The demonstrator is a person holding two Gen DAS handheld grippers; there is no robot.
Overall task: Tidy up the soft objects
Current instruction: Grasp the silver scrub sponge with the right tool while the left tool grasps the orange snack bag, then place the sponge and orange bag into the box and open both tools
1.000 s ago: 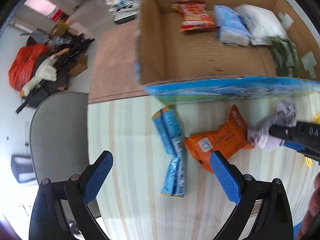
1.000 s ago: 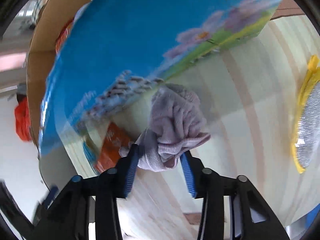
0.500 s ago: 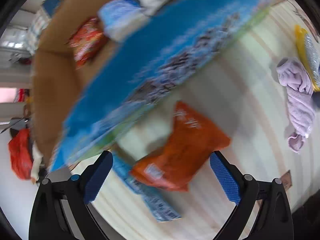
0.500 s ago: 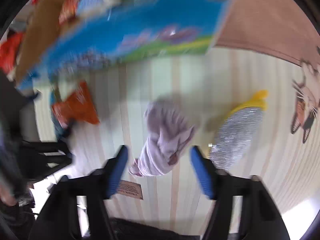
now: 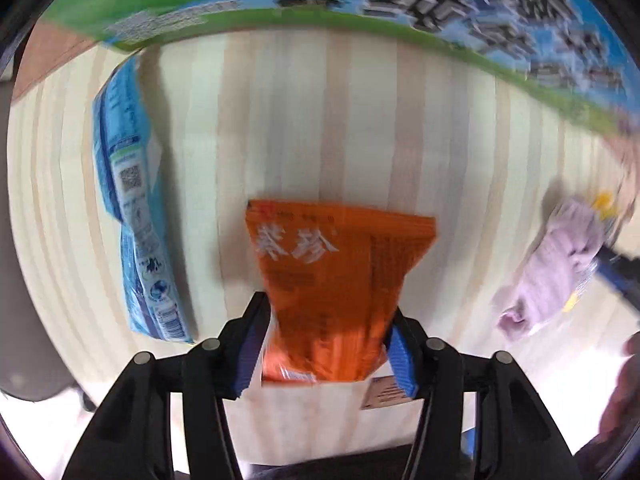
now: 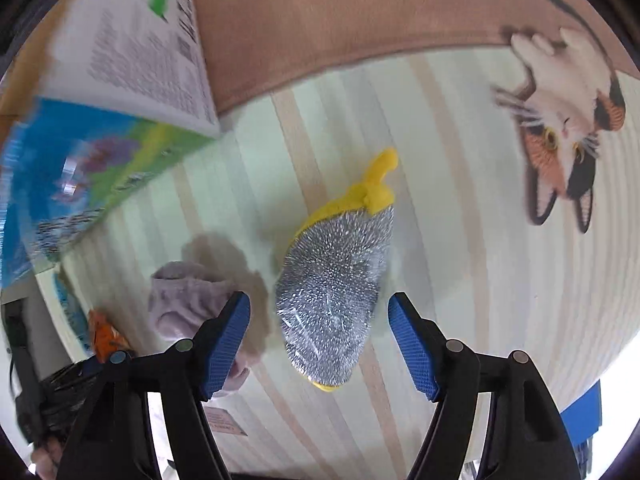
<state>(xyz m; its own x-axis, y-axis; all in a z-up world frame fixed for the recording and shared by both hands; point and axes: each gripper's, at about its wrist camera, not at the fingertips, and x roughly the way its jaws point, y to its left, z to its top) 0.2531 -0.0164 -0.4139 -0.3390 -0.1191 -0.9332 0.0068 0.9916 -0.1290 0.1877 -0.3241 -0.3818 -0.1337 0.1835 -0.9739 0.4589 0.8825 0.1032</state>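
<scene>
**Left gripper on orange packet, right gripper wide over scrubber**

My left gripper [image 5: 324, 344] is clamped on the orange snack packet [image 5: 336, 280], near end pinched between the blue pads, long axis running straight ahead toward the printed cardboard box [image 5: 440, 8]. Box wall is directly in front, so I judge the move calls for a lift over that rim. Blue packet [image 5: 136, 208] lies just to the left, lengthwise, apart from my grip. My right gripper [image 6: 320, 344] is spread wide, holding nothing, the silver-and-yellow scrubber [image 6: 332, 292] between its fingers, long axis forward with the yellow tip far. Lilac cloth [image 6: 188, 296] sits touching the left finger [image 6: 224, 340]. Open striped tabletop [image 6: 460, 240] to the right; box corner stands well left.
</scene>
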